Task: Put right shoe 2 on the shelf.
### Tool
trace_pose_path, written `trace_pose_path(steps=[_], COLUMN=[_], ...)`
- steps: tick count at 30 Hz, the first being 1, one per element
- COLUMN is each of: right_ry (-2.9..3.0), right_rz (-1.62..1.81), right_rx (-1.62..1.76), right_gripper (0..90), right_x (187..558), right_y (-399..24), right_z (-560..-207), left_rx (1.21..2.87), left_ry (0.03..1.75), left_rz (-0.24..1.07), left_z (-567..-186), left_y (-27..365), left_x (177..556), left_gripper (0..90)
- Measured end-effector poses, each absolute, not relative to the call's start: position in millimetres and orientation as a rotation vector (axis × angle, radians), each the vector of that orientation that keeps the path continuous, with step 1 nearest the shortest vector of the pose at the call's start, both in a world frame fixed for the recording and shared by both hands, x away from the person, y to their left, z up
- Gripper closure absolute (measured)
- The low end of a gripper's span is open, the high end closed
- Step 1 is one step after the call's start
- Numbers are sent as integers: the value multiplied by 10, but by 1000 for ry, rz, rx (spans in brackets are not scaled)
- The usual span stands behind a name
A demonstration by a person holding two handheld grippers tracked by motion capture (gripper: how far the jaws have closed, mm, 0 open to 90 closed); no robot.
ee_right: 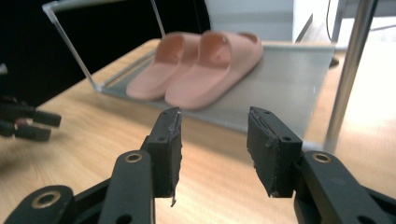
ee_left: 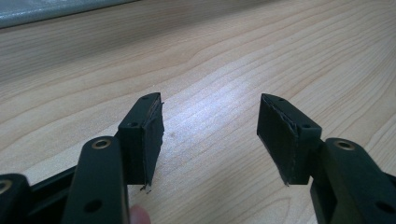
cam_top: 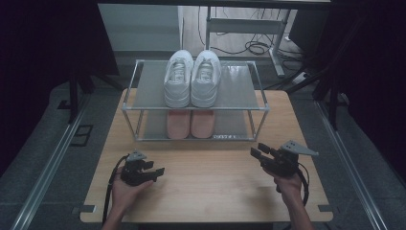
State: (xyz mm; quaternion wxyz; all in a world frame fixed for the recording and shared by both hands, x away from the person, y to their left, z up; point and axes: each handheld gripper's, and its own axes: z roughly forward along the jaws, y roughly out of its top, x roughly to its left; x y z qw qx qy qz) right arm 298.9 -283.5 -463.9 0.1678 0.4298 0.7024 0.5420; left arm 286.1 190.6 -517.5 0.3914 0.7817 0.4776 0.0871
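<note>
Counter [cam_top: 206,191]: wooden, bare in front.
Rack [cam_top: 242,86]: two-tier, metal frame, at the counter's far side.
Sneakers [cam_top: 192,77]: white pair, side by side on the top tier, toes toward the person.
Slides [ee_right: 201,67]: pink pair, side by side on the bottom tier, ahead of the right tool.
Left tool [ee_left: 210,135]: low over bare counter near the front left, jaws wide apart, holding nothing.
Right tool [ee_right: 214,149]: front right of the counter, aimed at the slides, well apart from them; jaws partly open, holding nothing.
Progress: both pairs appear shelved and neither tool grips anything, so judged either finished or not yet begun; any further grasp remains.
</note>
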Motion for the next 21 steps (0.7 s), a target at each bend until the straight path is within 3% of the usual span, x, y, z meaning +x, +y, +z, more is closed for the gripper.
trace_pose_path(steps=[21], right_ry=[2006], right_rz=[1513], right_rx=[1255], right_gripper=[535], right_x=[2914], right_y=[-2913], right_z=[-4798], left_rx=[1989], left_ry=[1214], left_rz=[223], left_z=[-5179], left_y=[1909], left_x=[2861], left_gripper=[415])
